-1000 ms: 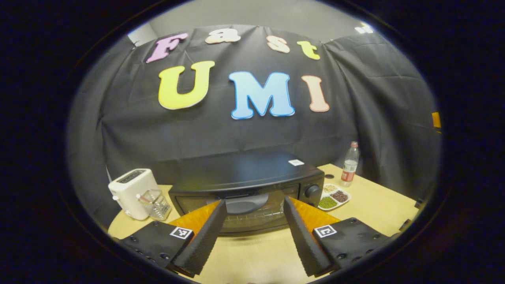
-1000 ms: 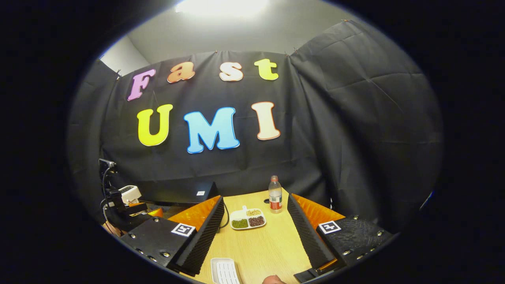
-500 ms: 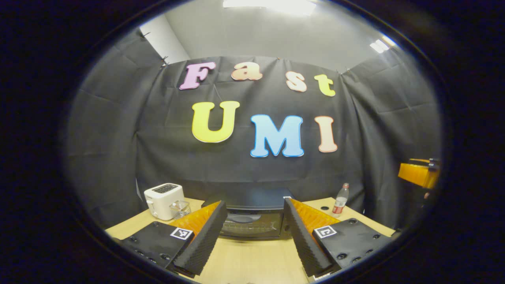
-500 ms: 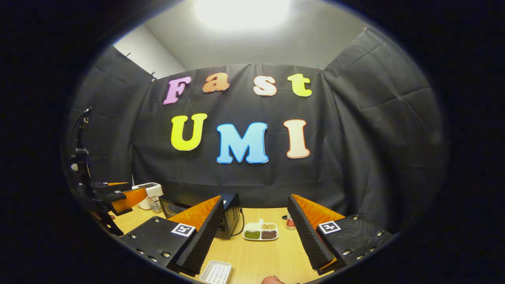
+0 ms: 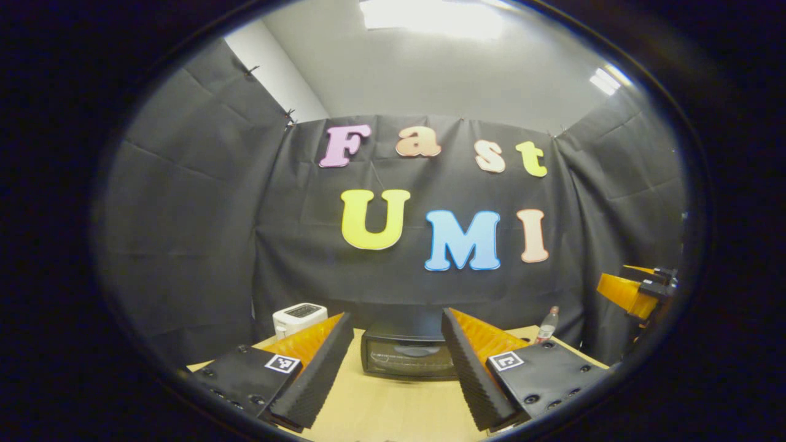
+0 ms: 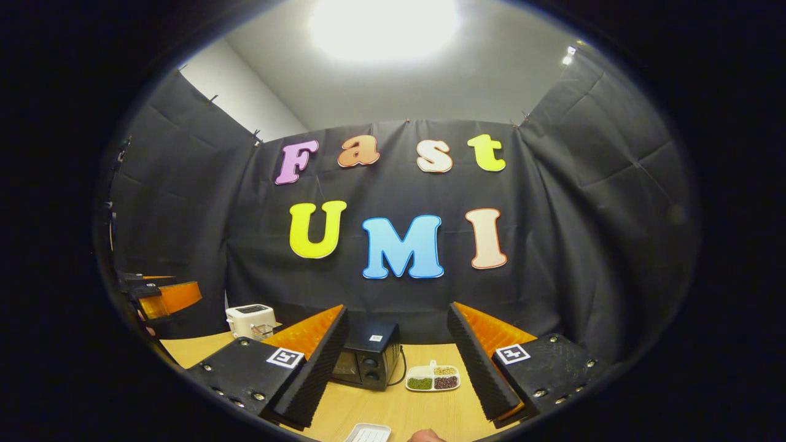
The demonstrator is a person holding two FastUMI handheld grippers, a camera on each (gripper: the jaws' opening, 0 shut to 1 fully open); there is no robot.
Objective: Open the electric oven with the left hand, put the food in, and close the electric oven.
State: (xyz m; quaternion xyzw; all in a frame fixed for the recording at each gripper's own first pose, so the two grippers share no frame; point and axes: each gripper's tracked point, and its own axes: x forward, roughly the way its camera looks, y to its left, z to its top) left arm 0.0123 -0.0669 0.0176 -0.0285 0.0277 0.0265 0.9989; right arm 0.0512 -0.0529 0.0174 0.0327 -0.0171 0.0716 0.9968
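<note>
1. 2 grippers are held back from the table [image 5: 393,411], each with its jaws spread wide and nothing between them.
2. In the left gripper view, the left gripper [image 5: 393,377] points straight at the electric oven [image 5: 408,357], whose glass door faces the camera and is closed; the oven sits toward the table's far edge, framed between the 2 fingers.
3. That view also shows a white toaster [image 5: 298,318] at the table's far left corner and a water bottle [image 5: 547,325] near the far right edge, partly behind the gripper's right finger.
4. At the right edge of the same view, the right gripper [image 5: 638,291] shows from the side, held well above the table; how its jaws stand cannot be told from there.
5. The right gripper view, framed by that gripper's own fingers [image 6: 398,374], sees the oven [image 6: 368,361] at an angle, with its front, 2 knobs and a cord trailing from its right side.
6. Just right of the oven lies a white divided dish [image 6: 433,379] with 3 kinds of beans or grains: green, dark red and pale.
7. At the near edge of the table a white ridged tray [image 6: 368,433] lies beside a fingertip [image 6: 425,436].
8. The toaster [image 6: 249,319] stands at the far left, with the left gripper [image 6: 161,299] in the air near it.
</note>
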